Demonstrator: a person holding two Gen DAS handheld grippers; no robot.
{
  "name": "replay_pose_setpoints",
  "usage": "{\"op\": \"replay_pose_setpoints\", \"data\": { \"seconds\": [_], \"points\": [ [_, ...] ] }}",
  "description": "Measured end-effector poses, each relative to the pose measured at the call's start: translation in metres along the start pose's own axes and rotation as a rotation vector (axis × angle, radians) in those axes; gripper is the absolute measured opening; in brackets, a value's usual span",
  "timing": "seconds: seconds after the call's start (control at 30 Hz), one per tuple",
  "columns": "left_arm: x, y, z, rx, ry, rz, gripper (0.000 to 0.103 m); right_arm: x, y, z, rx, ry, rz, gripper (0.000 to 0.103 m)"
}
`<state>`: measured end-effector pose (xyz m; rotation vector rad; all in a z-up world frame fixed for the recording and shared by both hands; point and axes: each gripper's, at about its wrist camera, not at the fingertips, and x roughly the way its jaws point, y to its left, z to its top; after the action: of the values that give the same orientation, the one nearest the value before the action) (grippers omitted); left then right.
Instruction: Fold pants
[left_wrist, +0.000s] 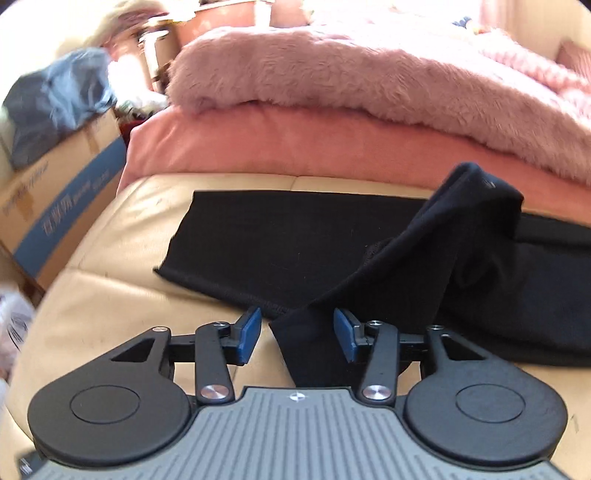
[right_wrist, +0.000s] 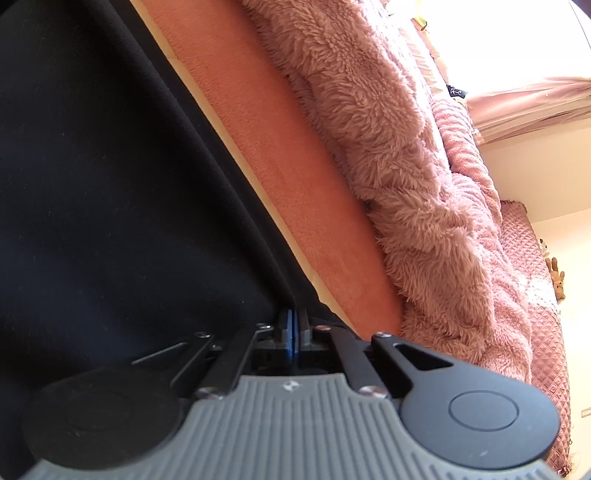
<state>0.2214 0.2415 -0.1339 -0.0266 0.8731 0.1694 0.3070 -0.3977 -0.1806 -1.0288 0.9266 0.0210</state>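
Note:
Black pants (left_wrist: 266, 240) lie flat on a cream leather seat (left_wrist: 110, 295). One part is lifted into a peak (left_wrist: 476, 184) at the right. From that peak a strip of the cloth (left_wrist: 306, 354) runs down between the blue pads (left_wrist: 251, 332) of my left gripper (left_wrist: 297, 332). That gripper is open, with a gap on each side of the strip. In the right wrist view the pants (right_wrist: 110, 184) fill the left half. Their folds converge at my right gripper (right_wrist: 293, 325), whose blue pads are shut together on the cloth's edge.
Behind the seat rises a salmon-covered mattress edge (left_wrist: 258, 147) (right_wrist: 277, 147) with a fluffy pink blanket (left_wrist: 332, 74) (right_wrist: 388, 147) on top. A cardboard box (left_wrist: 55, 192) with dark clothing (left_wrist: 55, 103) on it stands at the left.

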Motion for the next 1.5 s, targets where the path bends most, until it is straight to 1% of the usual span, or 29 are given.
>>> {"op": "replay_pose_setpoints", "data": {
  "seconds": [0.03,0.07,0.1,0.13,0.17,0.2,0.23,0.3,0.37,0.5,0.67,0.77,0.83,0.9,0.93,0.97,1.03,1.1,1.13,1.2,1.3,1.37,1.5],
  "points": [
    [0.000,0.003,-0.001,-0.030,0.002,-0.008,0.051,0.000,0.000,0.000,0.002,-0.001,-0.001,0.000],
    [0.001,0.005,-0.002,-0.066,0.002,-0.020,0.046,0.000,0.000,0.000,0.002,-0.001,-0.003,0.000],
    [0.002,0.008,-0.003,-0.100,0.001,-0.037,0.043,0.000,0.001,0.000,0.000,-0.001,-0.004,0.000],
    [0.002,0.009,-0.004,-0.125,-0.006,-0.045,0.035,0.000,0.001,0.000,-0.002,-0.001,-0.005,0.000],
    [0.001,0.009,-0.004,-0.137,-0.013,-0.035,0.018,0.000,0.001,0.000,-0.004,0.000,-0.006,0.000],
    [0.000,0.008,-0.004,-0.138,-0.015,-0.033,0.009,0.000,0.001,0.000,-0.005,0.001,-0.007,0.000],
    [-0.002,0.007,-0.003,-0.136,-0.019,-0.034,0.004,0.000,0.001,0.001,-0.006,0.003,-0.006,0.000],
    [-0.012,0.004,-0.002,-0.122,-0.056,-0.004,0.003,-0.001,0.001,0.001,-0.017,0.006,-0.010,0.000],
    [-0.025,0.006,0.002,-0.139,-0.097,0.009,0.003,-0.003,0.001,0.001,-0.020,0.005,-0.022,0.000],
    [-0.057,0.022,0.020,-0.157,-0.176,0.028,0.002,-0.017,-0.010,-0.004,0.031,-0.026,-0.043,0.000],
    [-0.099,0.042,0.056,-0.138,-0.292,0.087,0.002,-0.060,-0.032,-0.015,0.104,-0.120,-0.101,0.000],
    [-0.118,0.047,0.076,-0.098,-0.338,0.131,0.002,-0.089,-0.044,-0.023,0.150,-0.172,-0.129,0.000],
    [-0.126,0.048,0.088,-0.077,-0.350,0.154,0.002,-0.105,-0.050,-0.028,0.181,-0.190,-0.136,0.000],
    [-0.124,0.049,0.100,-0.051,-0.334,0.180,0.002,-0.113,-0.057,-0.033,0.218,-0.189,-0.127,0.000],
    [-0.119,0.046,0.101,-0.031,-0.308,0.198,0.002,-0.114,-0.061,-0.035,0.243,-0.187,-0.116,0.000],
    [-0.108,0.048,0.104,-0.016,-0.264,0.217,0.002,-0.113,-0.065,-0.036,0.266,-0.182,-0.103,0.000],
    [-0.072,0.050,0.107,0.006,-0.151,0.247,0.002,-0.100,-0.071,-0.031,0.290,-0.160,-0.072,0.000],
    [-0.025,0.047,0.109,0.034,-0.039,0.288,0.002,-0.076,-0.070,-0.023,0.299,-0.129,-0.035,0.000],
    [-0.002,0.046,0.108,0.038,0.006,0.298,0.002,-0.060,-0.069,-0.015,0.304,-0.109,-0.012,0.000],
    [0.040,0.041,0.107,0.045,0.074,0.331,0.002,-0.032,-0.060,-0.001,0.290,-0.070,0.003,0.000],
    [0.075,0.032,0.108,0.056,0.102,0.357,0.002,0.002,-0.045,0.021,0.250,-0.018,0.014,0.000],
    [0.085,0.030,0.111,0.076,0.110,0.363,0.002,0.013,-0.037,0.028,0.243,0.000,0.025,0.000],
    [0.092,0.031,0.110,0.116,0.107,0.344,0.002,0.018,-0.033,0.027,0.228,0.002,0.031,0.000]
  ]
}}
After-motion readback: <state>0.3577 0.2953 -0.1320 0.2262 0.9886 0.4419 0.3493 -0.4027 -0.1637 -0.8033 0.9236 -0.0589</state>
